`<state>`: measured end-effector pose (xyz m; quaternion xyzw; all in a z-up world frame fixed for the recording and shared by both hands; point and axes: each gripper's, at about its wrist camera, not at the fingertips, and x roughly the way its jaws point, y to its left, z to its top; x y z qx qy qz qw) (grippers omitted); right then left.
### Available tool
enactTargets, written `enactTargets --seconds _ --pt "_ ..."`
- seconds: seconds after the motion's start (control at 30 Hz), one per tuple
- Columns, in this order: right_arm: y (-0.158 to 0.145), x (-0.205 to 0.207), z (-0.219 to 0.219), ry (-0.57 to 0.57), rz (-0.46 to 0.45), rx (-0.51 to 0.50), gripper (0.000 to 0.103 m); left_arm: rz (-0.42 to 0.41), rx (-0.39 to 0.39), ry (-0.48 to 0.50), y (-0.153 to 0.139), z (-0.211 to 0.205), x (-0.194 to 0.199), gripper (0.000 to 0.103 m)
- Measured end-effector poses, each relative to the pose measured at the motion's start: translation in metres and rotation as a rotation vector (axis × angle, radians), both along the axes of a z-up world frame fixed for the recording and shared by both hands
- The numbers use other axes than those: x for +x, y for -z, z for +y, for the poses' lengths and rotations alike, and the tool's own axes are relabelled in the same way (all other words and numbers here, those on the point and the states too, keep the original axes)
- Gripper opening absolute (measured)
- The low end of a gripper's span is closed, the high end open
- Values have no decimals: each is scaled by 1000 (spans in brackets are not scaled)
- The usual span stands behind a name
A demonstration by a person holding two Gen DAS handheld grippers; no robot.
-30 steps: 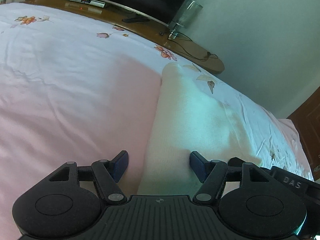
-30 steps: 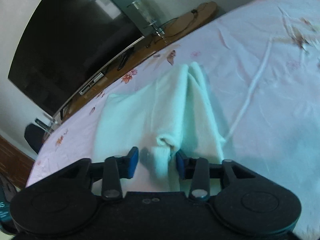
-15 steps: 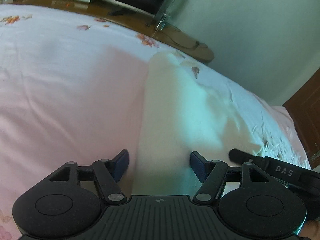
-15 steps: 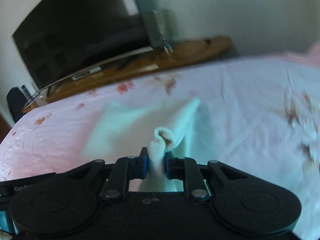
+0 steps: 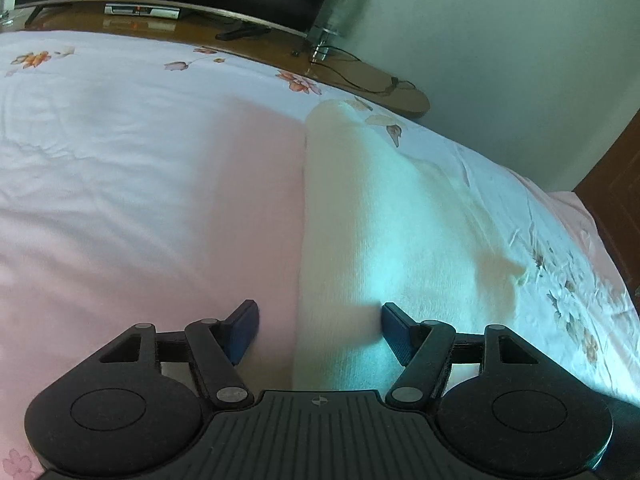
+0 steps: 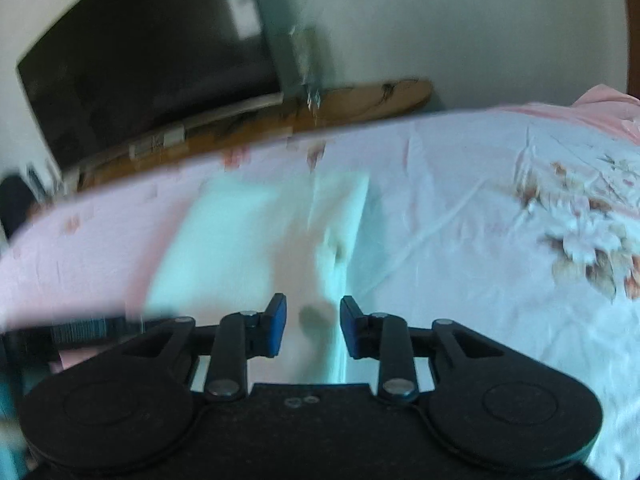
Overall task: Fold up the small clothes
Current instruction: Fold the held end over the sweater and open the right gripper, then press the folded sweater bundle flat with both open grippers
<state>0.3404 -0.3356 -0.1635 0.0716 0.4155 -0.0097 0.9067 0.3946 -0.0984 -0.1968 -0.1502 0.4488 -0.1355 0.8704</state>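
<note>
A small white knit garment (image 5: 384, 216) lies lengthwise on the pink floral bedsheet (image 5: 140, 184), partly folded over itself. My left gripper (image 5: 316, 330) is open, low over the garment's near end, with its left edge between the jaws. In the blurred right wrist view the garment (image 6: 224, 248) lies ahead, with a raised fold (image 6: 336, 248) just beyond the fingertips. My right gripper (image 6: 312, 326) is open and holds nothing; cloth lies between and below its jaws.
A wooden TV bench (image 5: 248, 40) with a dark television (image 6: 140, 64), a set-top box (image 5: 140, 10), a glass stand (image 5: 340, 8) and cables runs along the bed's far edge. A pale wall is behind. A brown door (image 5: 616, 184) is at the right.
My right gripper was shut on a bunched fold of the garment half a second ago; it has opened and let go. The left gripper stayed open over the near end, shifting slightly.
</note>
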Motion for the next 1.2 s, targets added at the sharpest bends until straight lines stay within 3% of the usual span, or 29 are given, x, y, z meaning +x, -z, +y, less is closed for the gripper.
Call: enactTargets --seconds 0.07,0.17,0.3,0.47,0.7,0.8,0.87,0.9,1.07,1.2 --pt "10 -6 -3 29 6 20 27 18 -24 -20 -6 6 1 67" --pt "-5 -6 -14 73 -2 89 27 -9 -31 -45 -19 13 6 68" --pt "-34 5 -11 68 -99 75 29 -40 -31 -42 -34 8 21 68" --pt "-48 45 -3 38 -163 46 29 -80 -22 -46 -43 -13 57 68" --pt "-34 112 -10 60 -166 58 29 -20 64 -111 -13 -31 116 68" --pt "-14 126 -7 40 -133 0 28 26 11 -132 7 -25 121 73" --pt "15 136 -8 27 -29 -37 27 0 37 -118 7 -29 119 74" --pt "20 131 -12 30 -65 -31 27 4 36 -122 6 -29 119 74" --pt "7 135 -19 19 -89 4 29 -46 33 -185 -8 -25 132 74" --pt "1 152 -5 -30 -123 -55 29 6 60 -193 5 -29 155 74"
